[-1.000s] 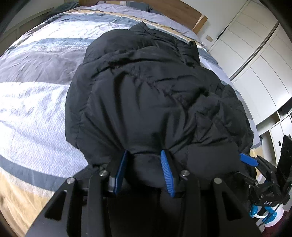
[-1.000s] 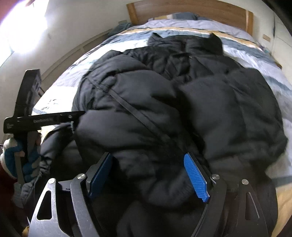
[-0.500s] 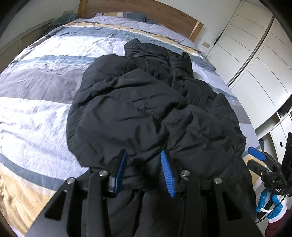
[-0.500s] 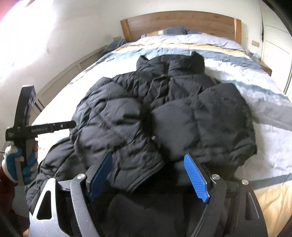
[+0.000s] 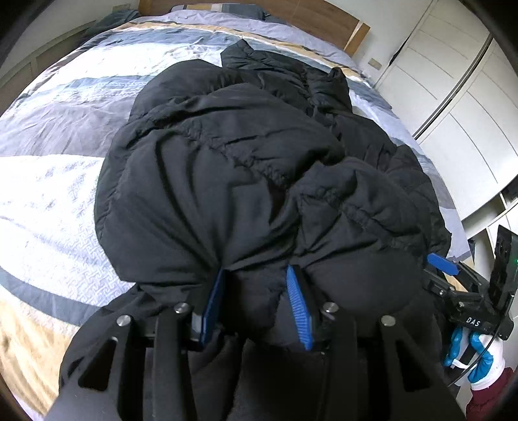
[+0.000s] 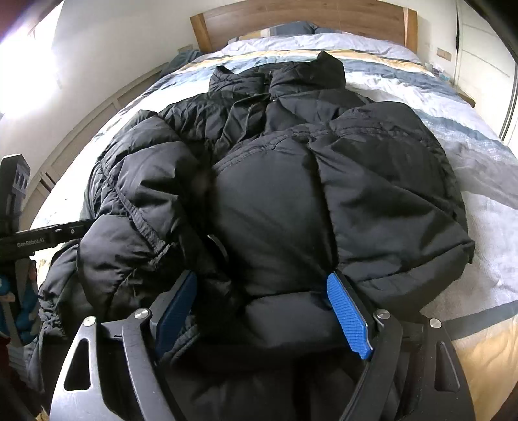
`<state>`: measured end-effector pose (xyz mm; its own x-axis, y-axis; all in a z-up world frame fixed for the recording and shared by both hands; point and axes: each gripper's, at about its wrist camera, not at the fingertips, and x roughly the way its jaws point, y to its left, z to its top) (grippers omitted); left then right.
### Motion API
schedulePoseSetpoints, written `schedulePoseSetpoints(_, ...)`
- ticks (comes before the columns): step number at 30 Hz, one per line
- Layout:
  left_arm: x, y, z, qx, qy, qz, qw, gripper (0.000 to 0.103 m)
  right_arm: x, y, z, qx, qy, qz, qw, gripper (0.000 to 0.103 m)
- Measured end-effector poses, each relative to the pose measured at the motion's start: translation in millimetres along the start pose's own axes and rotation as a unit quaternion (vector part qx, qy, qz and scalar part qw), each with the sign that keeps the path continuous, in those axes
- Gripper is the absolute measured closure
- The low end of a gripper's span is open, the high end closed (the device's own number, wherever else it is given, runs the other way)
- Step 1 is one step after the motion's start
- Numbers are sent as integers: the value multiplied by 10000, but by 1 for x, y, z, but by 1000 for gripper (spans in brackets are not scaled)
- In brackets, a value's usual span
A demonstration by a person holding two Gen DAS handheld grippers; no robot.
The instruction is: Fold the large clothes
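A black puffer jacket lies on the bed, collar toward the headboard, its lower part bunched up and doubled over toward the collar. My left gripper is shut on a thick fold of the jacket's hem, blue pads pressing the fabric. My right gripper holds a wider wad of the same hem between its blue pads. The right gripper also shows at the right edge of the left wrist view. The left gripper shows at the left edge of the right wrist view.
The bed has a striped blue, grey, white and tan duvet and a wooden headboard. White wardrobe doors stand to the right of the bed. A wall with low panelling runs along the left side.
Both grippers dipped back and low, then came forward again with the hem, so the jacket's lower part is pushed up toward the collar again. Both grips stay on the fabric.
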<state>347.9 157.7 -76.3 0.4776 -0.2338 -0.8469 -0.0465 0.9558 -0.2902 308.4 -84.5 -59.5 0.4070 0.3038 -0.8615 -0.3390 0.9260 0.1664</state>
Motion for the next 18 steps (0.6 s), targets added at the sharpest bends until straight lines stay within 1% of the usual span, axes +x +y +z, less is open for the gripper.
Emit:
schedulePoseSetpoints(4, -13, -4, -6, -40, 14, 57, 10000, 65, -15, -1, -10, 2, -6, -85, 10000, 22)
schedulePoseSetpoints(8, -32, -10, -17, 10, 17, 106, 9999, 65, -35, -12, -22, 176, -72, -137, 9997, 22)
schedulePoseSetpoints(14, -62, -23, -31, 61, -67, 89, 9999, 65, -76, -27, -48, 457, -333, -144, 9983, 22)
schedulePoseSetpoints(18, -85, -29, -31, 126, -186, 57, 9997, 65, -98, -35, -56, 624, -533, -118, 9966, 22)
